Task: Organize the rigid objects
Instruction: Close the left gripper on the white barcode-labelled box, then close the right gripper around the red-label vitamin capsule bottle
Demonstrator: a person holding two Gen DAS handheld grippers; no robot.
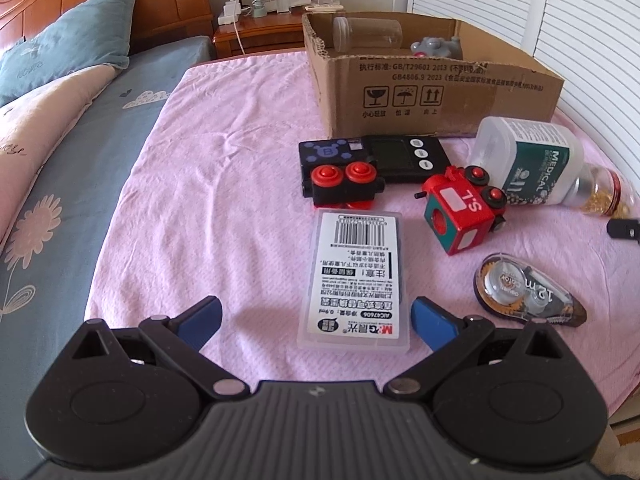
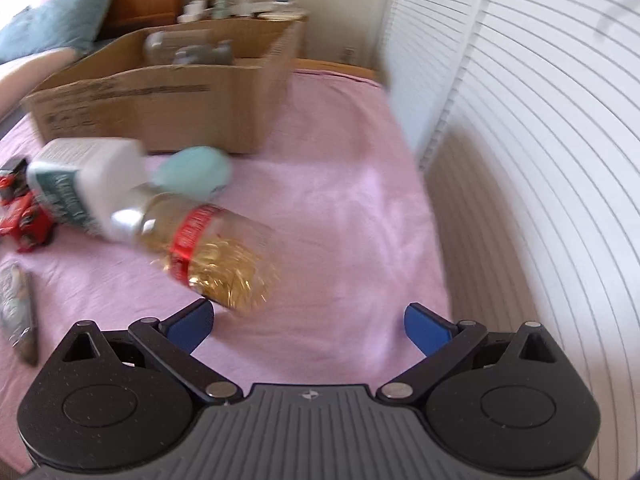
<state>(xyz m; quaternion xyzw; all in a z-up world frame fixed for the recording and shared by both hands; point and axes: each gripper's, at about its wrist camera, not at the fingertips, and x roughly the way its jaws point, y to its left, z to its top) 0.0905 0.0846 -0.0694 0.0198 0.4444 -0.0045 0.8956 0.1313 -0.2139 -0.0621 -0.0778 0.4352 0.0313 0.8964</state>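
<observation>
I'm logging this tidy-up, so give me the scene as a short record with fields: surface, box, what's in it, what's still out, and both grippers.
surface: pink cloth on a bed
box: open cardboard box at the far side of the cloth
in box: clear jar, grey toy
still out: clear case, black toy car, red toy train, black timer, white bottle, capsule bottle, tape dispenser
left gripper: open, the case's near end between its fingers
right gripper: open, empty, capsule bottle ahead to its left
</observation>
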